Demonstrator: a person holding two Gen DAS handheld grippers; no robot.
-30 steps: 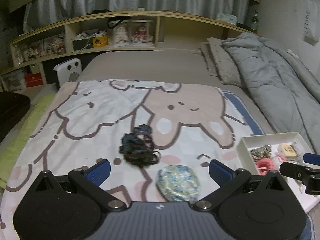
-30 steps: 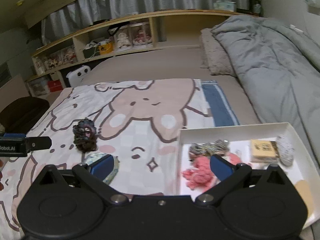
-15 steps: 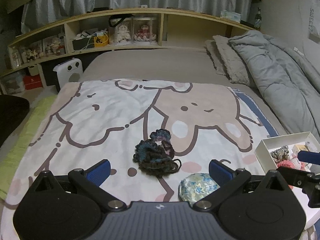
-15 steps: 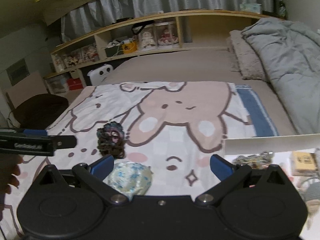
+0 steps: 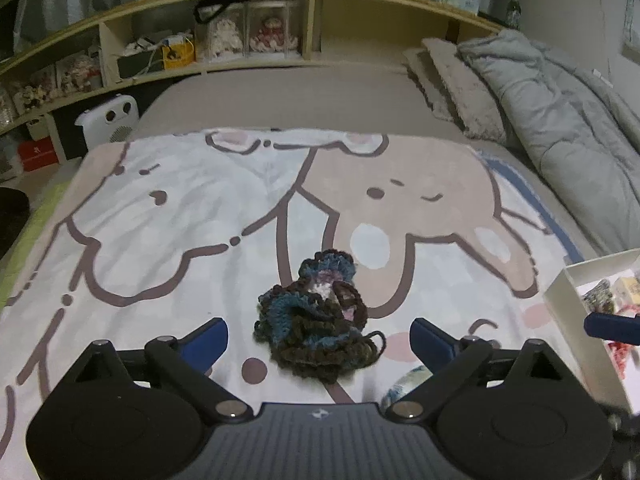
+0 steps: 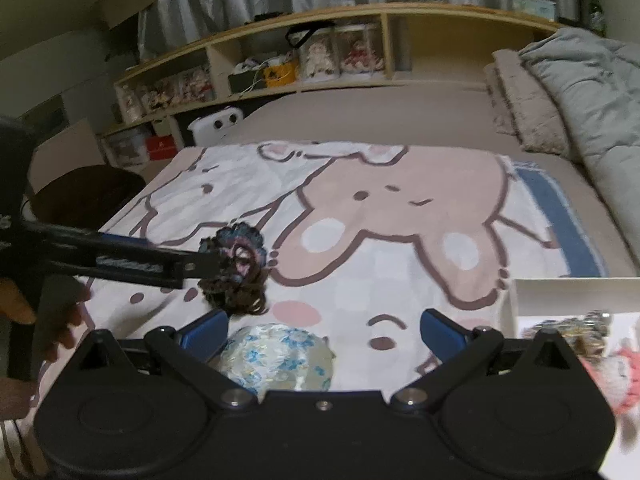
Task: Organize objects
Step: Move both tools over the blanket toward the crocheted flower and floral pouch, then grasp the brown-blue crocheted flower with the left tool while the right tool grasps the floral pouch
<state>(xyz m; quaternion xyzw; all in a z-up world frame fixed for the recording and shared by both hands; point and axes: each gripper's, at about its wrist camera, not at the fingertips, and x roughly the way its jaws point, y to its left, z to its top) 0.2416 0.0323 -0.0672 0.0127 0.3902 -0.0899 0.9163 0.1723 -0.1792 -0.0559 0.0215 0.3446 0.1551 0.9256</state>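
Note:
A dark blue-brown crocheted scrunchie [image 5: 320,320] lies on the rabbit-print blanket [image 5: 192,216], between the open jaws of my left gripper [image 5: 320,340]. It also shows in the right wrist view [image 6: 236,272], where the left gripper's fingers [image 6: 160,264] reach it from the left. A pale blue flowered scrunchie [image 6: 276,356] lies close in front of my open right gripper [image 6: 324,328], near its left finger. It peeks out at the lower right in the left wrist view [image 5: 404,384].
A white tray [image 6: 560,292] at the right holds a pink scrunchie [image 6: 624,376], a beaded one [image 6: 576,324] and other small items. It shows in the left wrist view [image 5: 564,300] too. A grey duvet [image 5: 568,128] and pillows lie at the far right; shelves stand behind the bed.
My left gripper has moved forward until the dark scrunchie sits between its jaws. My right gripper has swung left, away from the tray, toward the flowered scrunchie.

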